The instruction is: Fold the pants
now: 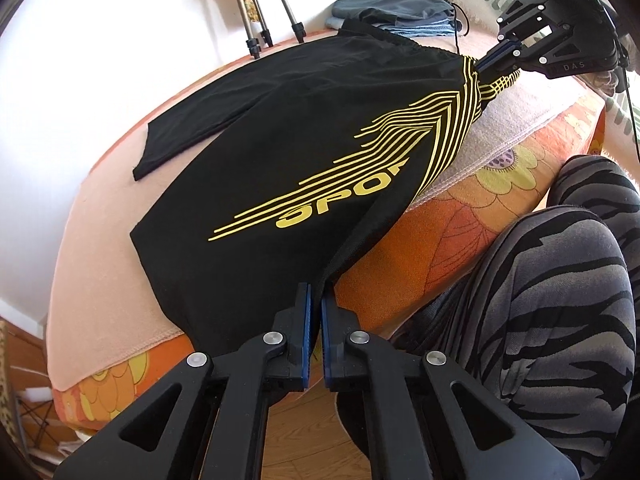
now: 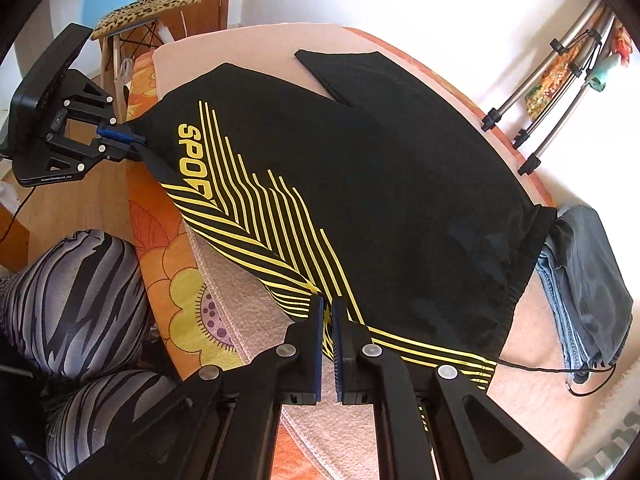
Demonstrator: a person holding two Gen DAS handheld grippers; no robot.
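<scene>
A: Claws first. Our left gripper [image 1: 316,300] has its blue pads [image 1: 307,320] pressed together on the hem of the pants [image 1: 280,152], pinching the black cloth at the end of the near leg, where it hangs just past the edge of the bed [image 1: 460,232].

B: And our right gripper [image 2: 327,312] is pinching the same pants at the waistband corner, on the yellow stripes [image 2: 256,208]. Its pads are closed on the fabric too.

A: So we hold one long side of the pants at both ends. From the left wrist we see the right gripper [image 1: 486,62] at the far end of the pants, cloth bunched and lifted at its tips.

B: From the right wrist, the left gripper [image 2: 136,140] shows at the far end of the pants, cloth pulled into a point.

A: Between our two grips the pants lie spread on the pink blanket [image 1: 100,240], yellow lettering [image 1: 340,204] up. The other leg lies flat, angled away from the near one.

B: Beyond the waistband of the pants, touching it or nearly so, sits a stack of folded grey and blue clothes [image 2: 588,280], with a thin black cord [image 2: 560,370] trailing beside it.

A: On the near side of the pants, below the bed edge, are a person's knees in striped grey trousers [image 1: 560,300].

B: Past the far side of the pants, tripod legs [image 2: 552,120] stand against the white wall.
</scene>
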